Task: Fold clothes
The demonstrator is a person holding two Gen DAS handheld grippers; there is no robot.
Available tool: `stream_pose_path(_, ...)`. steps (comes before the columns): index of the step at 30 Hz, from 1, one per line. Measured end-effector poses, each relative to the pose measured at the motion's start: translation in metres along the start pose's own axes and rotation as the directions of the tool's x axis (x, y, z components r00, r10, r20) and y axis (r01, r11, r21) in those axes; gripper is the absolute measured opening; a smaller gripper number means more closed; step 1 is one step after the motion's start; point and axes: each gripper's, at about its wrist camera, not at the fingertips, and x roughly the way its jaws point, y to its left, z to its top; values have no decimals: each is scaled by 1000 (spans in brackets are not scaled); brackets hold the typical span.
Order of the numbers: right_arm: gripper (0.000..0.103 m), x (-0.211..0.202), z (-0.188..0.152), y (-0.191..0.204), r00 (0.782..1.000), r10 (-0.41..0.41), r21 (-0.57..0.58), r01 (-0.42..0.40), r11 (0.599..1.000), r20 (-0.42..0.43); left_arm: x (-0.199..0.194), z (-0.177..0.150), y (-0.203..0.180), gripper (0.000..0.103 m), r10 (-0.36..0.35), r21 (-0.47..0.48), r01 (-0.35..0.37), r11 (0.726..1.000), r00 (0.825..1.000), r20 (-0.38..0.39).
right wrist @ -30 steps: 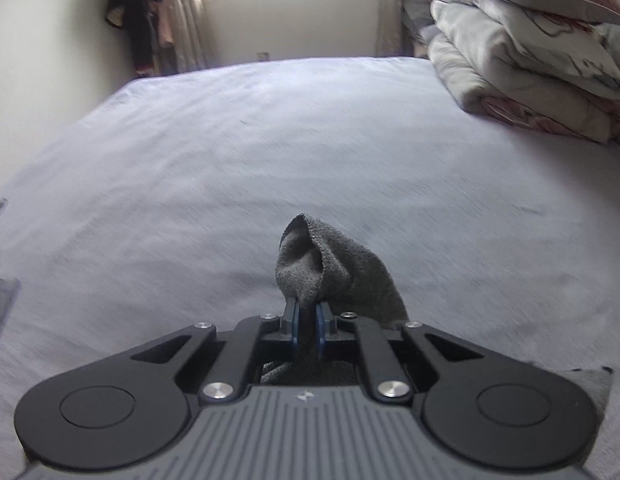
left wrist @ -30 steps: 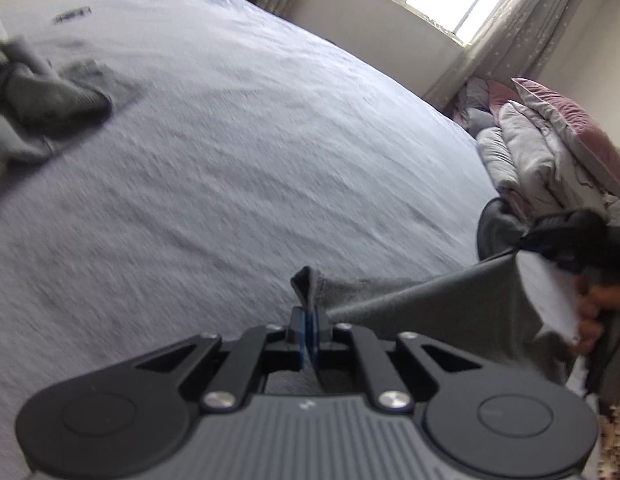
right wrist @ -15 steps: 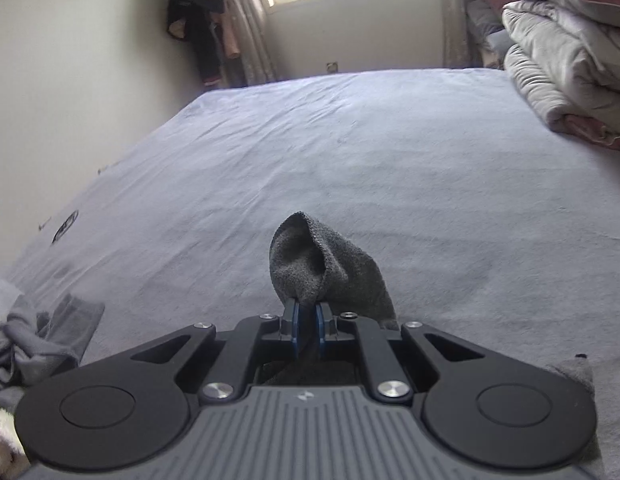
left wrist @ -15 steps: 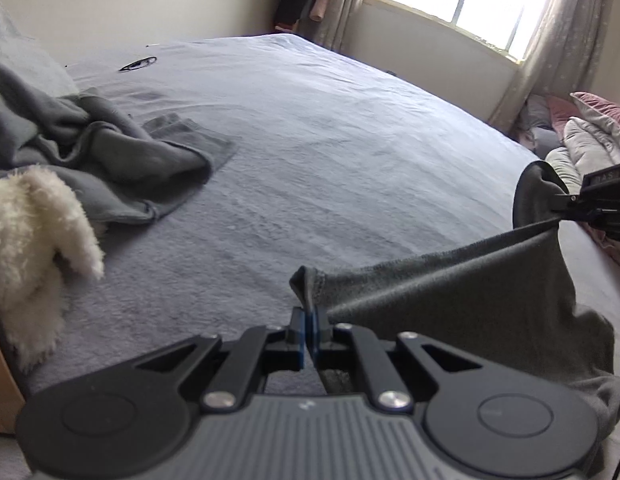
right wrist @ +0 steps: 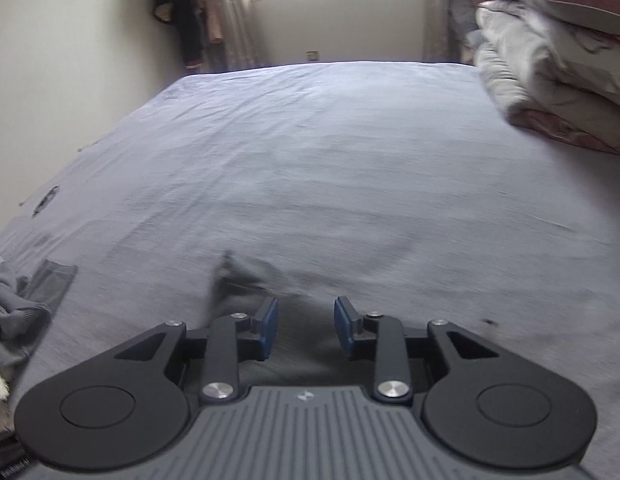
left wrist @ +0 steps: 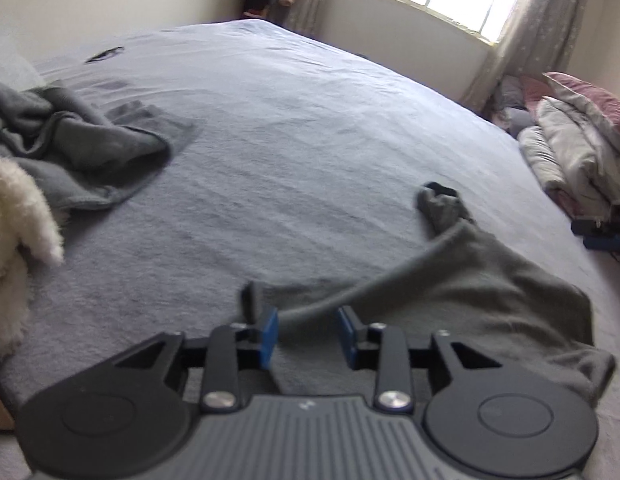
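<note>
The grey garment (left wrist: 469,292) lies spread on the bed (left wrist: 310,140), low and to the right in the left wrist view. Its upper hem forms a rolled ridge that runs from between the fingers of the left gripper (left wrist: 308,334) out toward 2 o'clock and ends in a small bunched corner (left wrist: 439,200). That ridge is the garment's long axis, roughly crosswise to the way both grippers point.

The left gripper's jaws have just been opening. The fingers are now spread, the hem ridge passes loosely between the blue pads (left wrist: 268,336), and neither pad presses it. The right gripper (right wrist: 306,328) has likewise just been opening. Its fingers stand apart with dark cloth lying below and between them, unpinched, and a blurred corner of the same garment (right wrist: 230,268) sits at about 11 o'clock, just beyond the tips.

Each gripper sits over its own end of the hem, so neither hand is clearly nearer. The body of the cloth trails back toward 5 o'clock from the left gripper. I judge that the next fold needs fresh grips there.

A second heap of grey clothes (left wrist: 70,148) waits at 10 o'clock, well apart.
</note>
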Motion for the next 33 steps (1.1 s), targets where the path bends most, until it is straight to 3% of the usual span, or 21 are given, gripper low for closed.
stream_pose_path(7, 39, -36, -51, -61, 997, -68, 81, 70, 994, -36, -2, -25, -45, 47, -152, 121, 160, 980, 986, -74)
stream_pose_path(14, 39, -72, -124, -96, 998, -44, 165, 52, 985, -51, -1, -52, -83, 47, -279, 198, 314, 929, 942, -184)
stream_pose_path(24, 40, -73, -181, -82, 995, 86, 174, -77, 982, -48, -6, -76, -115, 47, -367, 233, 421, 877, 898, -242)
stream_pose_path(30, 40, -54, -184, -65, 986, 155, 133, -146, 980, -65, 0, -92, -138, 47, -374, 309, 450, 838, 886, -273)
stream_pose_path(33, 39, -45, -183, -62, 986, 156, 104, -150, 983, -58, 4, -99, -149, 47, -354, 357, 436, 826, 895, -273)
